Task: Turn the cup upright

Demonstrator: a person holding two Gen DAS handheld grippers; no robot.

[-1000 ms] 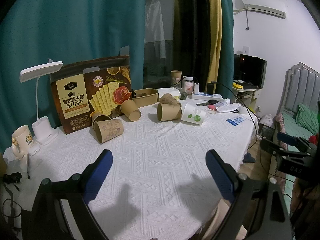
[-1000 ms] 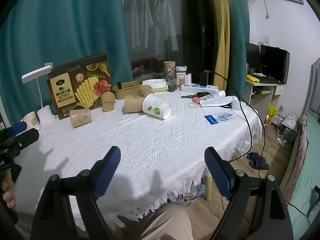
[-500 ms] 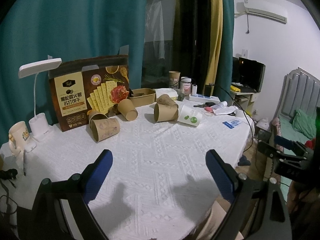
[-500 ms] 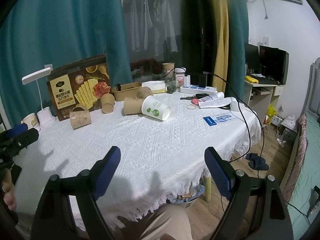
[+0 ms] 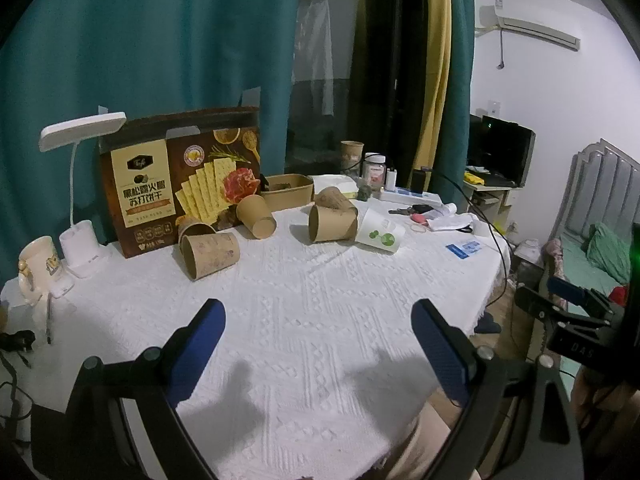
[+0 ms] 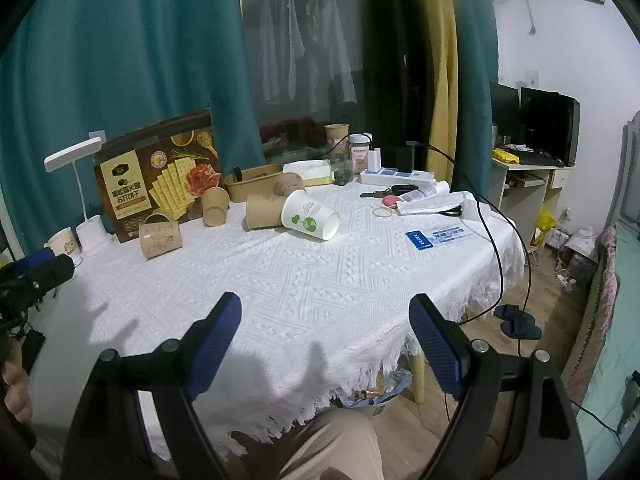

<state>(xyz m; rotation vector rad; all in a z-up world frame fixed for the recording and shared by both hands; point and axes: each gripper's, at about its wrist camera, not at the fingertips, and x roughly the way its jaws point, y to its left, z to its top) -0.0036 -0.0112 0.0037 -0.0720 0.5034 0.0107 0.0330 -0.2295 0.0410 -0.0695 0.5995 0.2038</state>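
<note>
Beside the cracker box [image 5: 180,178] at the back of the white tablecloth [image 5: 320,320], several paper cups lie tipped over. Just in front of the box's lower right corner a brown printed cup [image 5: 211,255] lies on its side, with another brown cup [image 5: 192,227] touching it from behind, against the box. To the right of the box a plain brown cup [image 5: 256,216] lies tilted, mouth toward the camera. Farther right of the box two more brown cups [image 5: 332,222] lie together, and a white cup with green dots [image 5: 380,233] lies on its side just beside them — in the right wrist view its open mouth [image 6: 331,227] faces right. To the left of the box stand a white desk lamp [image 5: 82,184] and a mug [image 5: 38,264].

Well in front of the box, the left gripper [image 5: 318,344] hangs over bare cloth, jaws spread wide and holding nothing. The right gripper [image 6: 325,336] hangs near the cloth's fringed front edge — jaws likewise spread, empty.
</note>
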